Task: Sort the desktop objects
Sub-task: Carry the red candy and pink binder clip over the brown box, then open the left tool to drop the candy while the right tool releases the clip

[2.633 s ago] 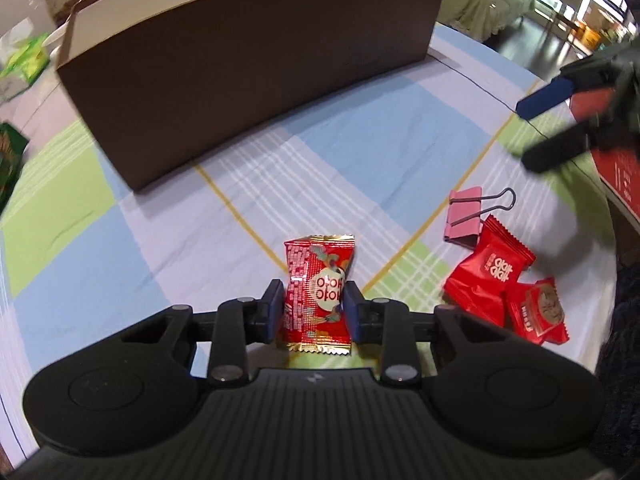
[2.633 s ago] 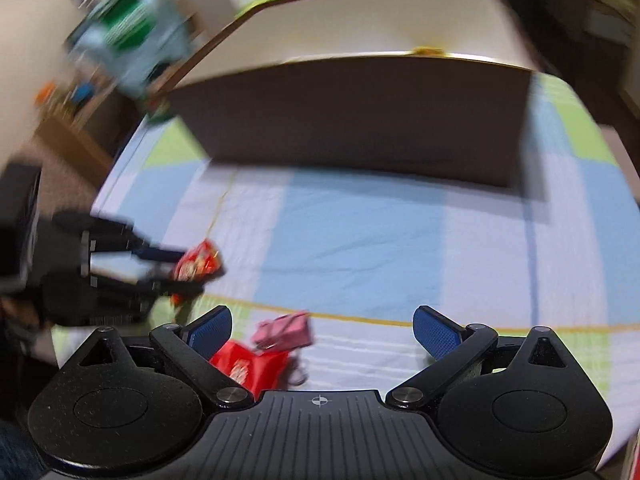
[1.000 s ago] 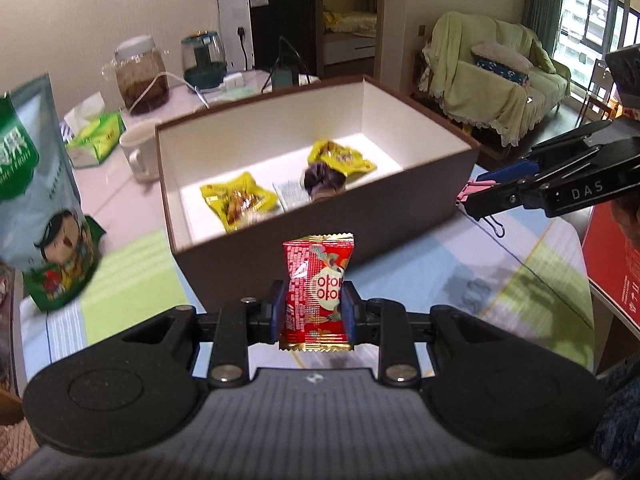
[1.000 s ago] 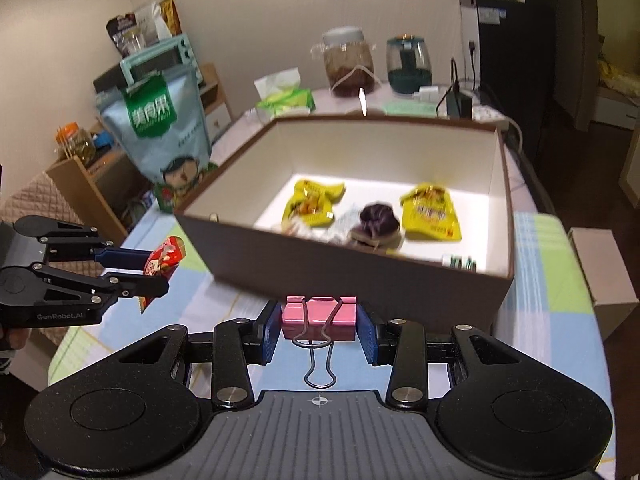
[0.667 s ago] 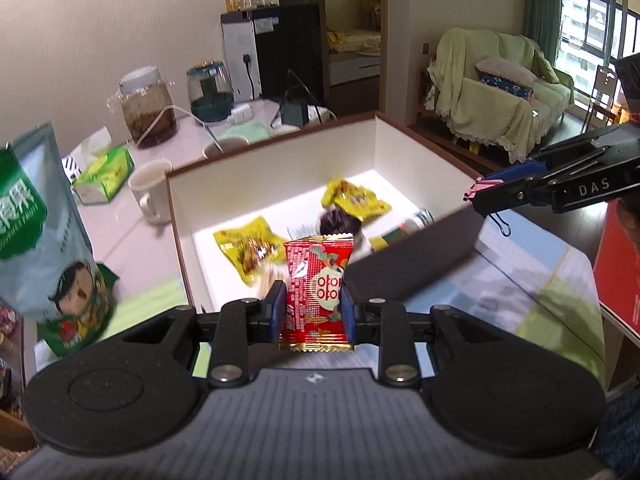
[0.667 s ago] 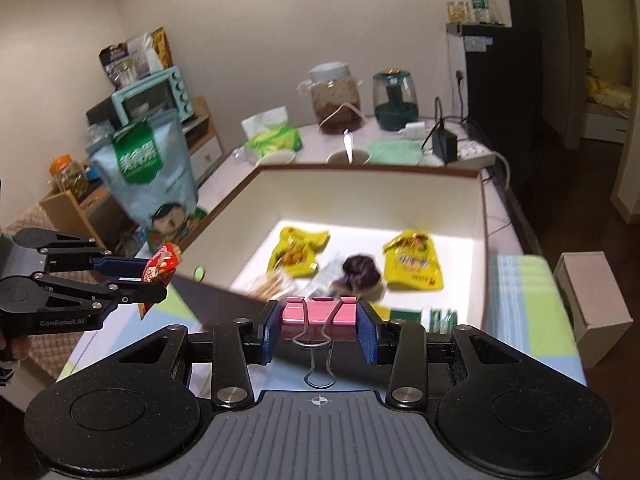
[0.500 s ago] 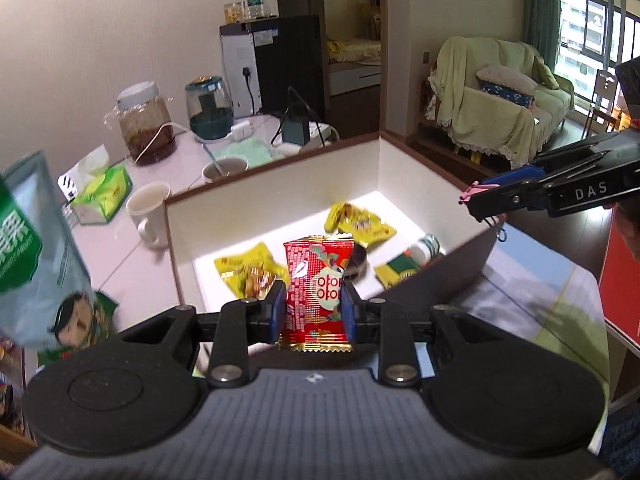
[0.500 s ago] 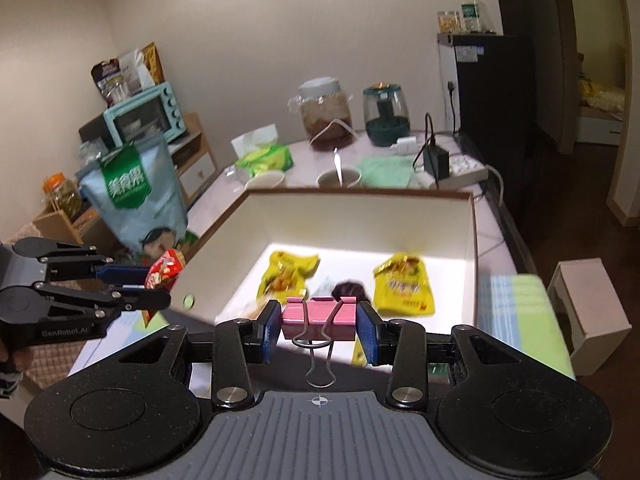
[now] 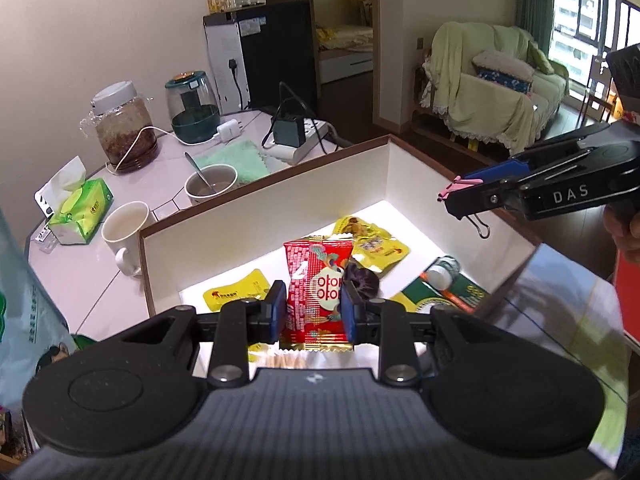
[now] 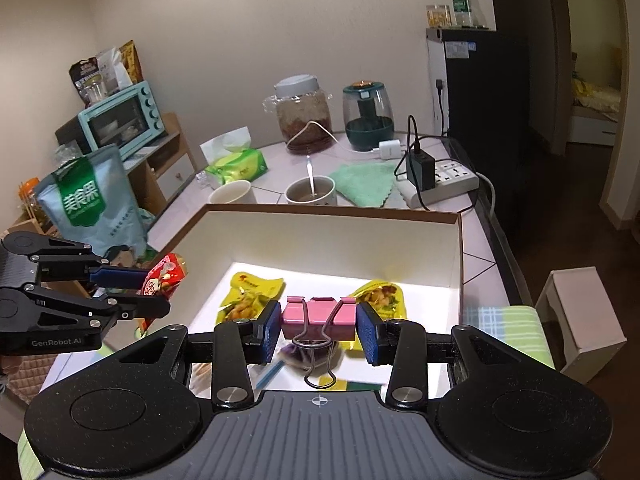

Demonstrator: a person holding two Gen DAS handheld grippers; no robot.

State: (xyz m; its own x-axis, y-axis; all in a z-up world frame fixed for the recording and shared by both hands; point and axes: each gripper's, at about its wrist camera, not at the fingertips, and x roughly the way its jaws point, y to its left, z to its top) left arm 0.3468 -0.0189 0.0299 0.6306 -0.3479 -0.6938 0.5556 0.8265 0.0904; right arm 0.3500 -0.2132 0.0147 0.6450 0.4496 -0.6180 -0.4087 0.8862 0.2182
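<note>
Upright, red candy packet (image 9: 316, 292) pinched by left hand-held gripper (image 9: 314, 312) (long axis vertical).

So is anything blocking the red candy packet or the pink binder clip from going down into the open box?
Nothing visible does. The red candy packet and pink binder clip are held above the open box; it has no lid, and only loose snack packets lie on its floor.
</note>
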